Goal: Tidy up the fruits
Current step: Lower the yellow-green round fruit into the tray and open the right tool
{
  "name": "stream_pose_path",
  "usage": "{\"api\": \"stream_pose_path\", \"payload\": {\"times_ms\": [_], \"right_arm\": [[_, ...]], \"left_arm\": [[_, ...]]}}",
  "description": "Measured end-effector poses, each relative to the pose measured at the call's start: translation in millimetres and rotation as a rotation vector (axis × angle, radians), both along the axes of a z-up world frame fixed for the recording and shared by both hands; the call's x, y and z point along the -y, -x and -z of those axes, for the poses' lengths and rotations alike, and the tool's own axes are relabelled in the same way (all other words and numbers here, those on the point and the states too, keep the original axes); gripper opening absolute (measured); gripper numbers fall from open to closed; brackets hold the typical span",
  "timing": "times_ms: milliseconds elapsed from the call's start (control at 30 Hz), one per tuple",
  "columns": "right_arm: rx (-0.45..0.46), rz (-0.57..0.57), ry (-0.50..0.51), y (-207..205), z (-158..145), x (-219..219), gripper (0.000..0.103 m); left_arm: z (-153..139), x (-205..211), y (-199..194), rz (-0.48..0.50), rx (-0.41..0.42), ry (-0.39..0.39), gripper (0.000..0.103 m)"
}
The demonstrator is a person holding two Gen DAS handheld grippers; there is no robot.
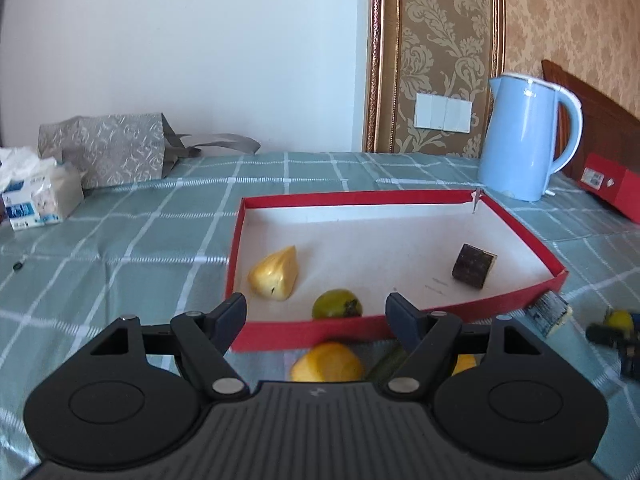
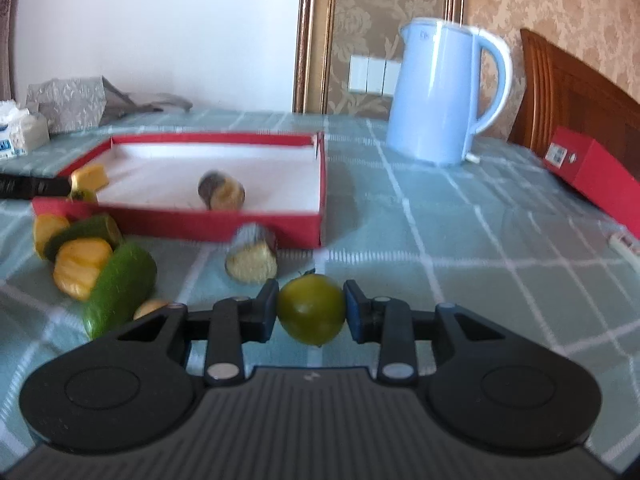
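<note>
Checked green cloth (image 1: 120, 240) covers the table, with a blue kettle (image 1: 524, 136) and a grey gift bag (image 1: 104, 152) at the far side, a tissue pack (image 1: 32, 196) far left.

Red tray (image 1: 520, 224) sits mid-table. Inside it: a yellow wedge (image 1: 274, 274) near-left, a small green fruit (image 1: 336, 304) against the near wall, a dark chunk (image 1: 474, 266) to the right.

Left claw (image 1: 316, 312): jaws well apart, nothing between the pads; it hangs just short of the tray's near wall, over a yellow piece (image 1: 328, 362) on the cloth.

Right claw (image 2: 310, 312): closed on a round green fruit (image 2: 312, 308), pads pressing both its sides. It hovers above the cloth, near-right of the tray (this view is blurred).

Loose pile on the cloth, left of the right claw: a cucumber piece (image 2: 120, 288), a yellow ridged piece (image 2: 80, 268), a pale-ended chunk (image 2: 252, 256) just beside the tray's near wall.

Step in hand, as I judge it: carry the held green fruit into the tray.
- Clear the near wall before moving in; the rim is thin card and would shift if clipped.
- Lower close to the white floor before release; a round fruit will roll.
- Aim for the free middle area, away from the dark chunk.
- Keep the left claw out of the path.
</note>
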State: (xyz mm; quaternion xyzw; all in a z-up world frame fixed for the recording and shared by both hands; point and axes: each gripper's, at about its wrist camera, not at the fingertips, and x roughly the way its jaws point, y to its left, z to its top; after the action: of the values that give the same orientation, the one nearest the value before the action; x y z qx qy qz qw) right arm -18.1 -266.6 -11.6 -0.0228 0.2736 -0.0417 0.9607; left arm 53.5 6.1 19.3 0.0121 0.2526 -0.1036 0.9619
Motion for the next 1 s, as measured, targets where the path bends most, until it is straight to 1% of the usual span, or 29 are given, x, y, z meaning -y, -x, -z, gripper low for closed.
{"api": "stream_pose_path", "payload": {"times_ms": [133,233,333,400,467,600,700,733,800,833,867,933,1000], "right_arm": [[0.049,-0.012,0.041,-10,-22,-8,0.032],[0.061,-0.027,0.072,-29,-31,-15,0.032],[0.057,-0.049,0.085,-58,-36,-21,0.032],[0.050,-0.046,0.121,-80,-34,-26,0.032],[0.028,-0.032,0.136,-105,-29,-27,0.032],[-0.032,-0.020,0.104,-138,-17,-24,0.032],[-0.066,-0.025,0.091,-155,-8,-24,0.032],[-0.077,-0.028,0.071,-158,-6,-24,0.033],[-0.087,-0.034,0.038,-161,-3,-23,0.047],[-0.074,-0.026,0.039,-159,-3,-24,0.061],[-0.051,-0.015,0.048,-156,-4,-25,0.070],[-0.013,-0.005,0.057,-144,-10,-26,0.072],[0.033,0.001,0.044,-122,-20,-25,0.074]], "left_arm": [[5,-11,8,0.019,0.004,0.024,0.076],[11,-12,12,0.028,0.005,-0.002,0.076],[13,-16,10,0.043,-0.017,0.018,0.076],[13,-18,9,0.038,-0.016,0.028,0.077],[15,-19,8,0.040,-0.025,0.030,0.077],[14,-17,10,0.044,-0.014,0.016,0.077],[13,-16,10,0.042,0.001,0.010,0.077],[13,-17,10,0.042,-0.002,0.016,0.077],[13,-19,9,0.041,-0.011,0.028,0.077],[14,-20,8,0.040,-0.014,0.032,0.077],[14,-20,7,0.037,-0.017,0.033,0.077],[14,-22,8,0.033,-0.017,0.035,0.077],[13,-26,11,0.027,-0.011,0.041,0.077]]}}
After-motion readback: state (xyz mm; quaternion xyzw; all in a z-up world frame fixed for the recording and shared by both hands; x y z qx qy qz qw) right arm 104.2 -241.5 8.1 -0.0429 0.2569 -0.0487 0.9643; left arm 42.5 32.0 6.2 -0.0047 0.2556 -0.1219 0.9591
